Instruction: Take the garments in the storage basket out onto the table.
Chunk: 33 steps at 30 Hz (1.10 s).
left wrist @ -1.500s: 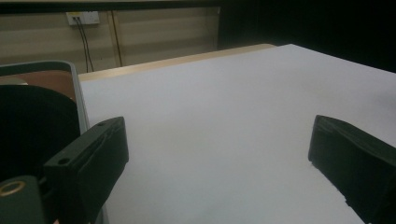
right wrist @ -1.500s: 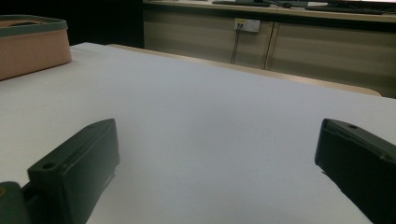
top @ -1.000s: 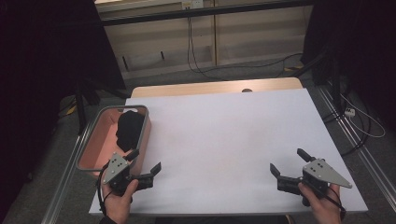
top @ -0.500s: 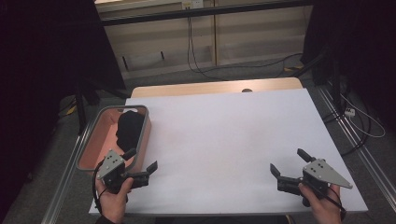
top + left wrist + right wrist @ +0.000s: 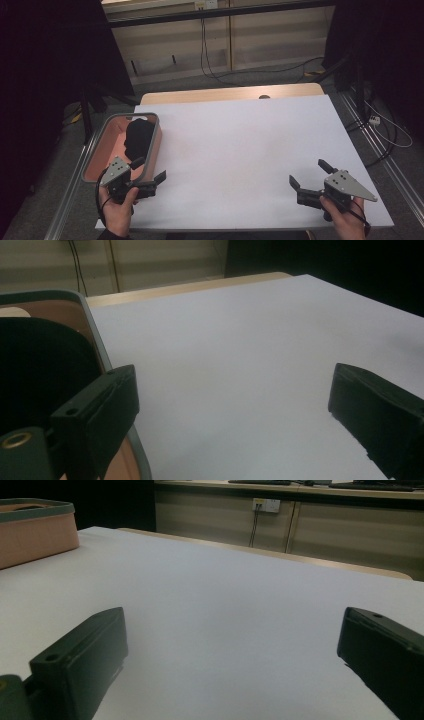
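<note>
Left tongs (image 5: 148,170) at the near-left bench (image 5: 240,145) corner, jaws spread, held low in the left hand (image 5: 119,210), pointing far-right, one jaw over the near rim of the tray (image 5: 102,137). Right tongs (image 5: 310,176) near-right, jaws spread, nothing between them, right hand (image 5: 345,215) gripping from below. Since a second ago the left tongs slid slightly nearer and left; right ones unchanged. Black object (image 5: 139,137) lies inside the tray, just beyond the left tongs. White bench top otherwise bare ahead.
</note>
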Motion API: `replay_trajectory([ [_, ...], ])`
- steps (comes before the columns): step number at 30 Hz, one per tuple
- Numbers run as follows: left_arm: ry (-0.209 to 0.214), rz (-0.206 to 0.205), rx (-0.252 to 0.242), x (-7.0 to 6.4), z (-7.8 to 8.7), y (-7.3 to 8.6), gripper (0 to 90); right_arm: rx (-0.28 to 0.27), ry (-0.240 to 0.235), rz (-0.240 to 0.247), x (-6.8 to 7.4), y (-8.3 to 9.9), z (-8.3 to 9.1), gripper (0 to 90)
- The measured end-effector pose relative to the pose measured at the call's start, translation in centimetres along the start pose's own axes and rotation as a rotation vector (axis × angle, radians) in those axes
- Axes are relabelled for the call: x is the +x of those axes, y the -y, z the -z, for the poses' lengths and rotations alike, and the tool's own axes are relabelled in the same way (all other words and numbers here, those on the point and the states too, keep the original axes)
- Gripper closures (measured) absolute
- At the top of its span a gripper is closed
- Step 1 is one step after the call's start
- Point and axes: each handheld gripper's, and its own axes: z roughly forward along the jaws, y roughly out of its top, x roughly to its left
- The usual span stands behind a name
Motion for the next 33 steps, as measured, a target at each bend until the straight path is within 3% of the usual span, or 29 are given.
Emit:
replay_trajectory([
  [11, -0.037, 0.017, 0.027, 1.4, 0.2, -1.4, 6.0, 0.001, 0.000, -0.008, 0.0, 0.0, 0.0, 0.0],
  [17, -0.040, 0.004, 0.058, 2.1, 0.1, -1.8, 5.1, -0.001, -0.005, -0.003, 0.3, -0.1, 0.1, 0.0],
  [26, -0.045, 0.002, 0.105, 3.2, -1.5, -2.8, 4.7, -0.002, -0.010, 0.001, 0.3, -0.1, 0.0, 0.0],
  [33, -0.061, -0.004, 0.102, 3.9, -1.9, -3.9, 6.2, 0.000, -0.012, 0.002, 0.3, -0.1, 0.0, 0.0],
])
